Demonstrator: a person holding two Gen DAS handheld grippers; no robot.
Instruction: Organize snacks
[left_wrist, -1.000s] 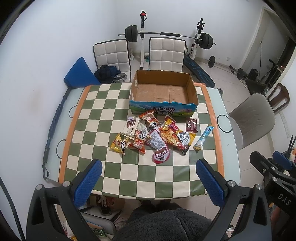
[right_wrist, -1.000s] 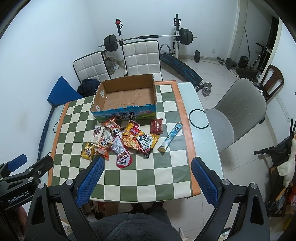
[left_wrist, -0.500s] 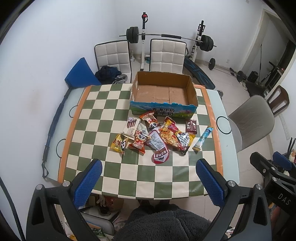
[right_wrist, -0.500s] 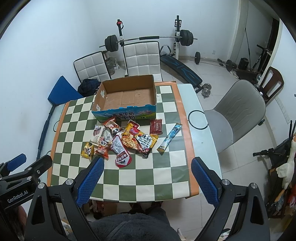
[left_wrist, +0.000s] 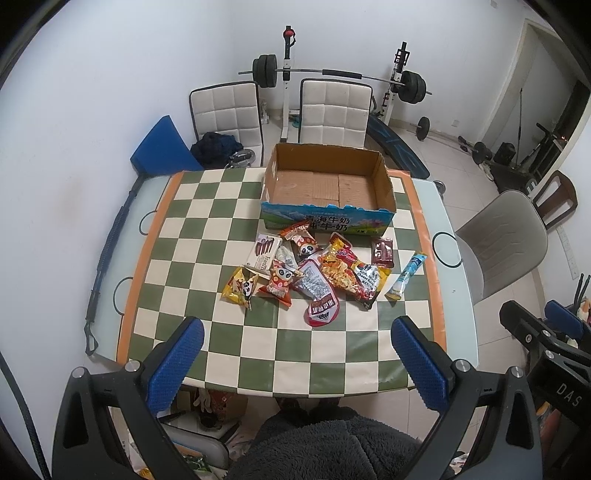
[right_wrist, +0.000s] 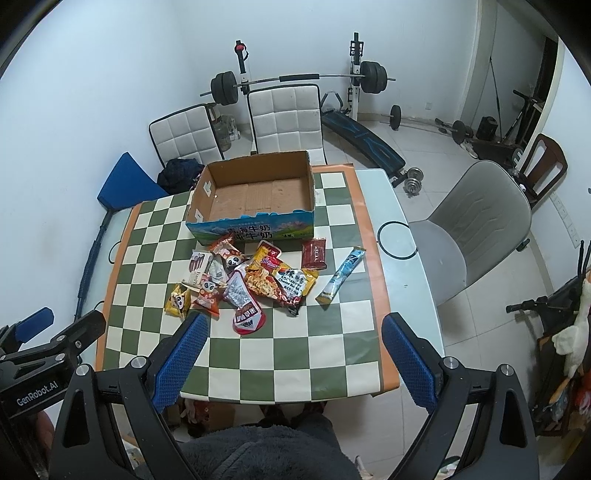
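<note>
Both grippers have drifted slightly back above the counter (left_wrist: 207, 206), left gripper (left_wrist: 295, 354) and right gripper (right_wrist: 291, 350) jaws wide apart, empty. Snack pile (left_wrist: 314, 273) sits just before the empty cardboard box (left_wrist: 328, 221).

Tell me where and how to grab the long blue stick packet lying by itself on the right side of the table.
Grip the blue stick packet across its narrow width near the middle, coming straight down with the right gripper. It lies flat and diagonal, apart from the snack pile, so turn the fingers to straddle its long edges.
</note>
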